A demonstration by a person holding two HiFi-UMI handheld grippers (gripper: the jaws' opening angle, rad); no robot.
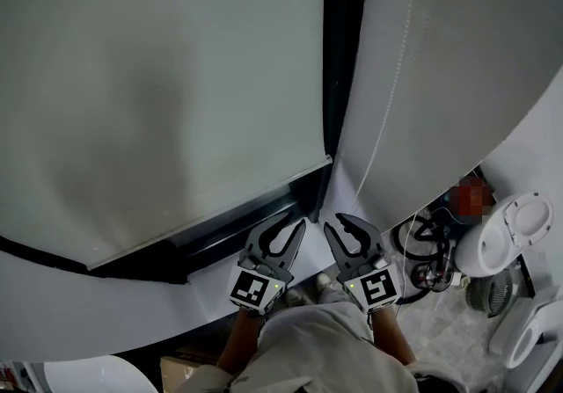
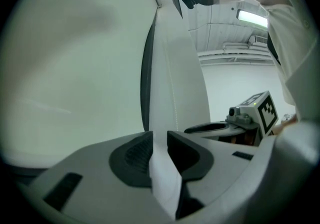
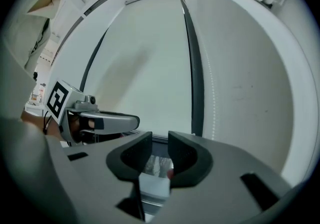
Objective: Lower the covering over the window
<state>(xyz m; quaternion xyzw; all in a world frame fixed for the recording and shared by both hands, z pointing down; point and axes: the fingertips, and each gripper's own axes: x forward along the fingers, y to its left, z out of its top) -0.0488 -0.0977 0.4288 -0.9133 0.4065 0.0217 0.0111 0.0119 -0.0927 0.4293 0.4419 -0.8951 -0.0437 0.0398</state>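
Head view is showing the window blind point(image 1: 158, 83) at the left, and it is hanging low over the window. Its bottom bar point(image 1: 211, 217) is sitting just above the dark lower frame point(image 1: 220, 242), so almost all the glass is being covered. A white sill point(image 1: 114, 303) is running under that frame.

Near the bottom middle, the person is holding both tools side by side, level and pointing toward the window. The left gripper point(image 1: 290, 226) is staying just before the lower right corner of the blind, without touching it. In the left gripper view its jaws are standing a little apart, released, and nothing is being pressed between the pads; only the white wall point(image 1: 457, 48) is showing through the gap. The right gripper point(image 1: 339, 222) is just beside it, in front of the dark upright frame point(image 1: 343, 40). In the right gripper view its jaws are also standing apart and are grasping nothing; only the sill and the floor are showing through the gap.

Further right, a thin bead chain point(image 1: 400, 57) is hanging down along the wall, apart from both grippers. At the far right, black cables point(image 1: 427, 242) and a white round device point(image 1: 515, 229) are lying on the floor.
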